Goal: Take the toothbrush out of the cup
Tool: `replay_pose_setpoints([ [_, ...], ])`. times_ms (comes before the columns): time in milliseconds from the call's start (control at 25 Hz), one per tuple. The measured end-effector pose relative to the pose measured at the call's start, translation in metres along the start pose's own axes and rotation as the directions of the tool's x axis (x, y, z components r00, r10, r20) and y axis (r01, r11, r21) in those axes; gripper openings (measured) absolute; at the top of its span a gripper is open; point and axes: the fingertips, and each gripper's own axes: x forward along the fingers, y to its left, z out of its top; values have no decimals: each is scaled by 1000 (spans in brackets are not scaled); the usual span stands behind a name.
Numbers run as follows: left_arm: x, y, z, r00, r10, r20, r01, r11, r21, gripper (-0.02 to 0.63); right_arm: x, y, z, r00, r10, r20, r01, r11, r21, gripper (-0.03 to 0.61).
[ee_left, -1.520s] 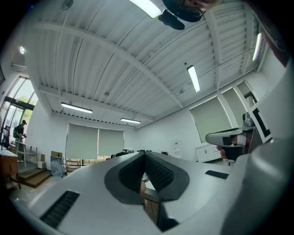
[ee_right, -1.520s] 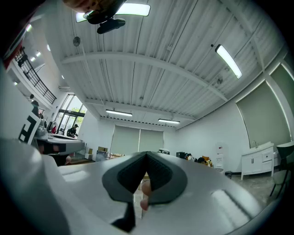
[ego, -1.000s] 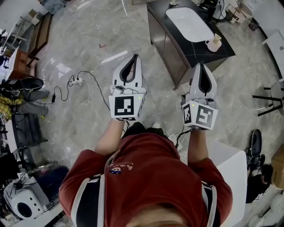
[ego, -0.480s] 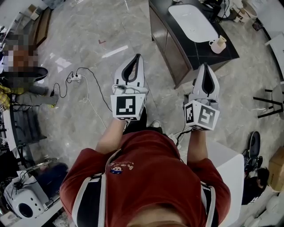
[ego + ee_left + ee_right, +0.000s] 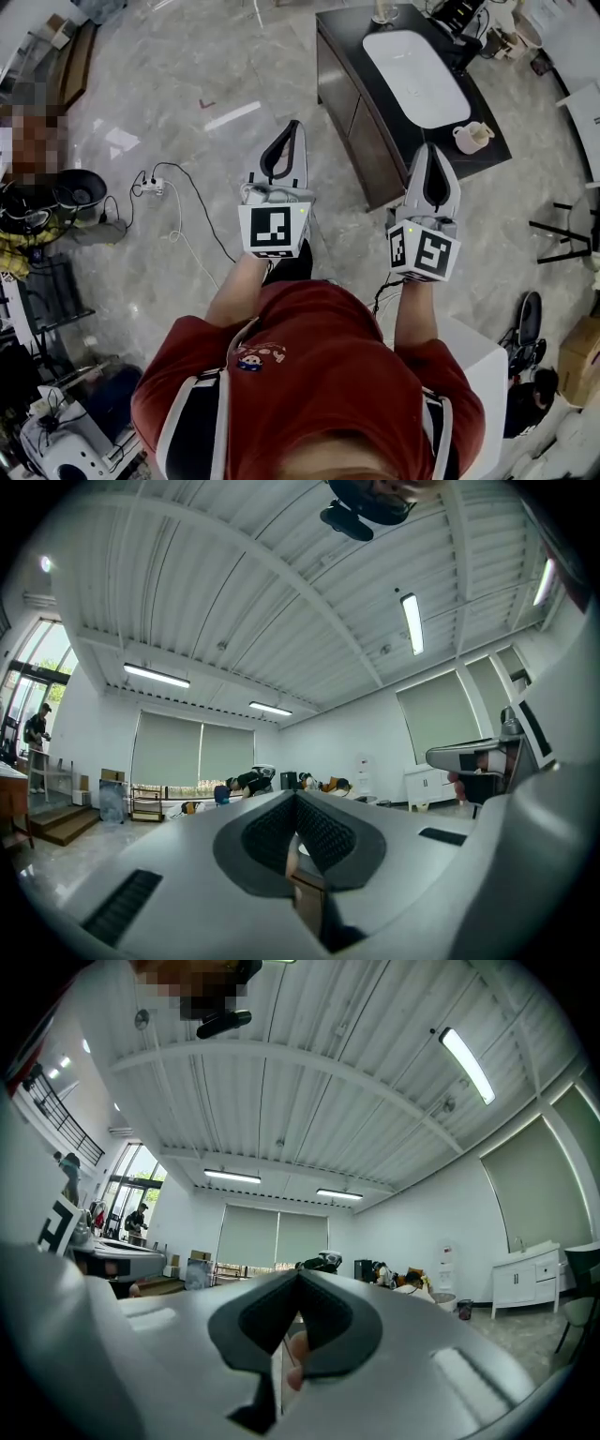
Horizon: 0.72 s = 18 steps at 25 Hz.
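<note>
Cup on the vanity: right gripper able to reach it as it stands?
Probably not yet: the right gripper, jaws shut, hangs over the floor short of the vanity where the cup stands. Nothing blocks the way.

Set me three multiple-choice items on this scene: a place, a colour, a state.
1. Where is the cup? A. on the floor B. on the dark counter beside the white basin C. in a gripper
2. What colour is the person's shirt? A. blue B. red C. green
3. How are the left gripper and right gripper? A. both wide open B. only the left open C. both shut
Key: 1 B, it stands by the basin; 2 B, the head view shows red cloth; 3 C, each gripper view shows its jaws together.
</note>
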Motion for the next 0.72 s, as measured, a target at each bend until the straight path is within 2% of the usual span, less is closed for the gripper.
replay_pose_setpoints([
  [440, 103, 92, -20, 1000, -11, -18, 11, 1000, -27, 5, 126, 37, -19, 1000, -21, -19, 21, 1000, -9, 11],
  [720, 145, 121, -24, 999, -43, -17, 42, 998, -44, 5, 170, 46, -21, 998, -52, -21, 51, 998, -26, 9],
])
